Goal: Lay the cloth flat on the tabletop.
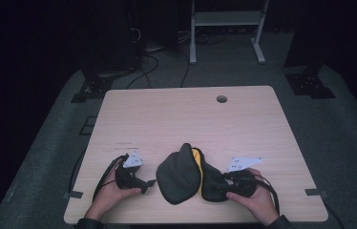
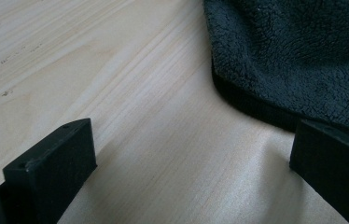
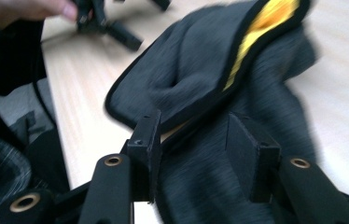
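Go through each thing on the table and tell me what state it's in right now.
Cloth: dark fleece, crumpled in a heap, one fold turned up showing its yellow side.
Left gripper: open, jaws wide apart on bare table beside the cloth.
Right gripper: jaws part open, astride the cloth's edge, not clamped.

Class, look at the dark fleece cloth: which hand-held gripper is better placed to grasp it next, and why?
The right hand-held gripper: its jaws already straddle the cloth. The left hand-held gripper stands open beside the cloth's edge.
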`<action>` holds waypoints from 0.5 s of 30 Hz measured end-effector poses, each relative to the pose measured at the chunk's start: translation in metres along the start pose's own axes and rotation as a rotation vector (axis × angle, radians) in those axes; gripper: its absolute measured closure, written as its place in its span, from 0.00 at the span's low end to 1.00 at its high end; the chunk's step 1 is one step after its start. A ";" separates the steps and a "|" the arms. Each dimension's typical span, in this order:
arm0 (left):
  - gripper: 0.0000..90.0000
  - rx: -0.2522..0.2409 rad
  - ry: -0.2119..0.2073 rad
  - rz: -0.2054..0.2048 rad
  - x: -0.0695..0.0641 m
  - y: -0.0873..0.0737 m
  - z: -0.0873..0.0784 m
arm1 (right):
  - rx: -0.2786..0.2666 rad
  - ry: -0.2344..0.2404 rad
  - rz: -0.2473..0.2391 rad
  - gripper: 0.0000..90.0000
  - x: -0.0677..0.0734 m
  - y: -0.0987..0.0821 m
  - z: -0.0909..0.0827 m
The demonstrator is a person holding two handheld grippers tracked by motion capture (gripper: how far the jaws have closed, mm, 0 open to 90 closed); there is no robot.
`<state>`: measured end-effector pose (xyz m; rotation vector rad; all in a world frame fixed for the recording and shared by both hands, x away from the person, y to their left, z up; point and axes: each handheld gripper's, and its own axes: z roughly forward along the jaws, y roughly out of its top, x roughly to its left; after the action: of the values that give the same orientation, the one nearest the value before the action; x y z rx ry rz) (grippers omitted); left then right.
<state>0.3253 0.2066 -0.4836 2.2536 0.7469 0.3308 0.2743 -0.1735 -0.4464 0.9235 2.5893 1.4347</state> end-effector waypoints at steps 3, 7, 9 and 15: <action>0.00 0.000 0.000 0.000 0.000 0.000 0.000 | 0.039 0.017 -0.010 0.61 0.008 -0.006 0.008; 0.00 -0.001 0.000 0.001 0.000 0.000 0.000 | 0.101 0.023 -0.040 0.61 0.016 -0.011 0.025; 0.00 -0.001 0.000 0.001 0.000 0.000 0.000 | 0.111 0.022 -0.048 0.61 0.016 -0.012 0.029; 0.00 0.000 0.000 0.002 0.000 0.000 0.000 | 0.131 0.006 -0.029 0.92 0.014 -0.012 0.038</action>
<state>0.3254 0.2067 -0.4836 2.2545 0.7444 0.3322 0.2687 -0.1421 -0.4745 0.8923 2.7165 1.2759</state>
